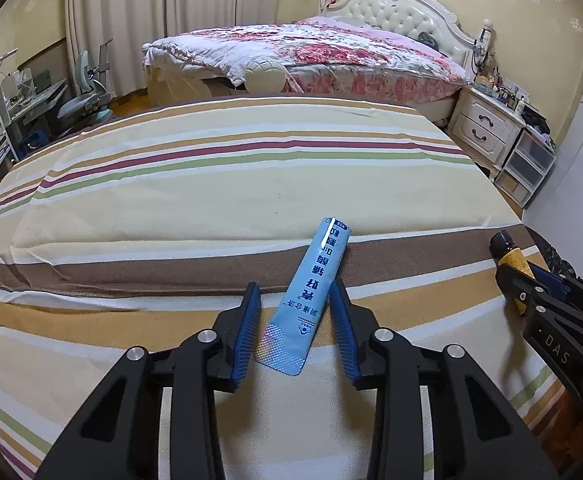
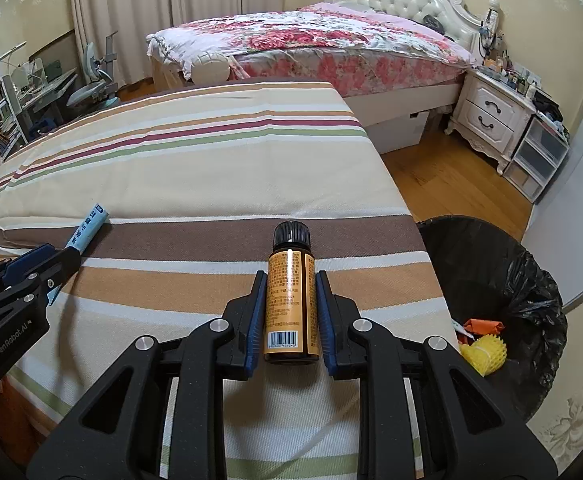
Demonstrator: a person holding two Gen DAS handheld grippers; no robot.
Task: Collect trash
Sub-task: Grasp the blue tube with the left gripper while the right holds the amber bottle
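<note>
**Both grippers over the striped bed, bin at the right edge**

I have the left gripper (image 1: pixel 295 292) low over the striped bedcover (image 1: pixel 211 184), its blue ribbed pads on either side of a light-blue sachet (image 1: pixel 311 292). The right pad meets the sachet's edge; a gap shows on the left, so I cannot tell whether it is truly pinched. The sachet is a flat, glossy stick pack with a crimped, cross-hatched end toward me and dark blue Chinese print I can't read.

My right gripper (image 2: pixel 291 288) is clamped on a small amber bottle (image 2: pixel 291 304), cylindrical, with a ribbed black cap, an orange label of fine print and a barcode near its base. "DAS" shows on that gripper's body in the left view; "GenRobot.AI" on the left one's in the right view.

The woven cover runs wide and bare ahead. Its right edge drops to wood floor (image 2: pixel 443 176), where a bin (image 2: pixel 531 280) lined with crinkled black plastic stands just beside the bed, holding yellow foam netting (image 2: pixel 485 354) and an orange scrap (image 2: pixel 483 325).
</note>
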